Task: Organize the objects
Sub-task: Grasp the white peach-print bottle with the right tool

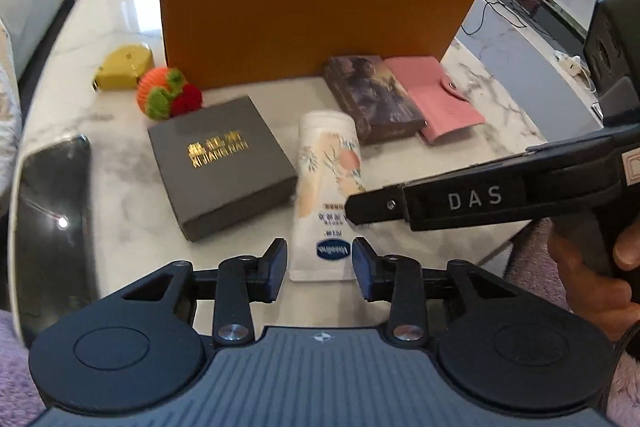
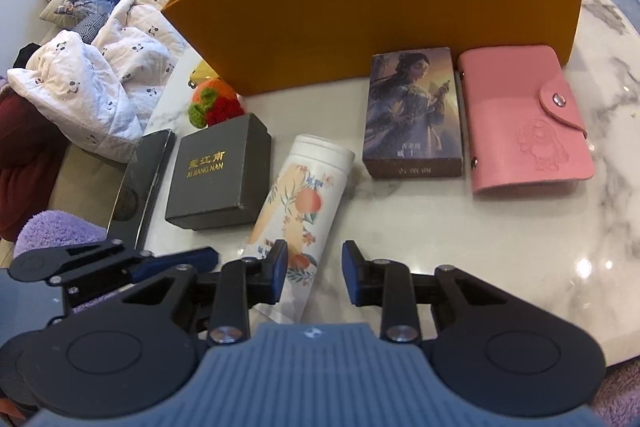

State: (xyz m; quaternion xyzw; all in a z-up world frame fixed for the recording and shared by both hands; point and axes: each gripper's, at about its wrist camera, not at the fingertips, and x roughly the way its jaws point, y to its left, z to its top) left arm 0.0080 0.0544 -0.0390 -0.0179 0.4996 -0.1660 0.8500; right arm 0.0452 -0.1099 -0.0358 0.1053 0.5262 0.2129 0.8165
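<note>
Orange box stands open-topped, contents hidden; lotion tube lies between both gaping grippers.

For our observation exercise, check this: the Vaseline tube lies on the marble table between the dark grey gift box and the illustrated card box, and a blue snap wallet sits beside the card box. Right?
One detail is wrong: the snap wallet is pink, not blue, as the right wrist view shows. The Vaseline tube does lie on the marble table between the dark grey gift box and the illustrated card box.
</note>
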